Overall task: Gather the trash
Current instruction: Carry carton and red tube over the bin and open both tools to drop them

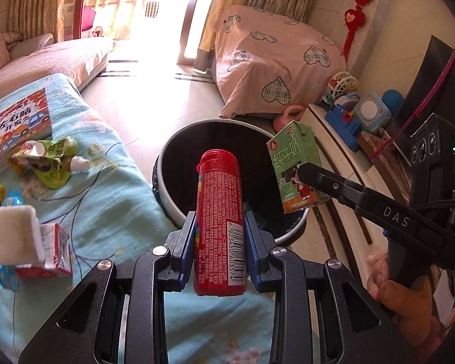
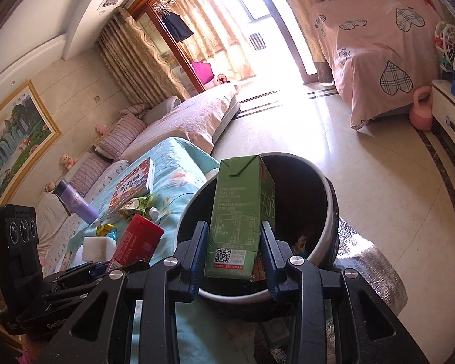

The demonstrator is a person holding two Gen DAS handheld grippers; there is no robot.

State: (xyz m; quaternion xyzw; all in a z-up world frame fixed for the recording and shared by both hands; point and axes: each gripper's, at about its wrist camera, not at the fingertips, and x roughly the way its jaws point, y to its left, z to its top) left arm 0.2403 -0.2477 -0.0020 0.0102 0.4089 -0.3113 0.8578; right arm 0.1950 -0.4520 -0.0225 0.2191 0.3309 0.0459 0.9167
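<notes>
Crowding the bin (image 1: 170, 182): picture book (image 1: 18, 121), crumpled pouch (image 1: 45, 160), small carton (image 1: 56, 250)

Each wrist camera looks forward and downward along its own gripper, close above the trash bin (image 1: 227, 139) (image 2: 327, 200). Both views share the bin, the blue-covered tabletop (image 1: 112, 188) (image 2: 179, 163) and the floor (image 1: 154, 103) (image 2: 364, 163).

Left gripper (image 1: 219, 236): black textured linkage arms with silver round pivot screws and blue finger pads (image 1: 188, 239). Right gripper (image 2: 234, 244): same build; white "DAS" lettering along its arm, a black three-lens camera block behind it, bare skin below.
</notes>
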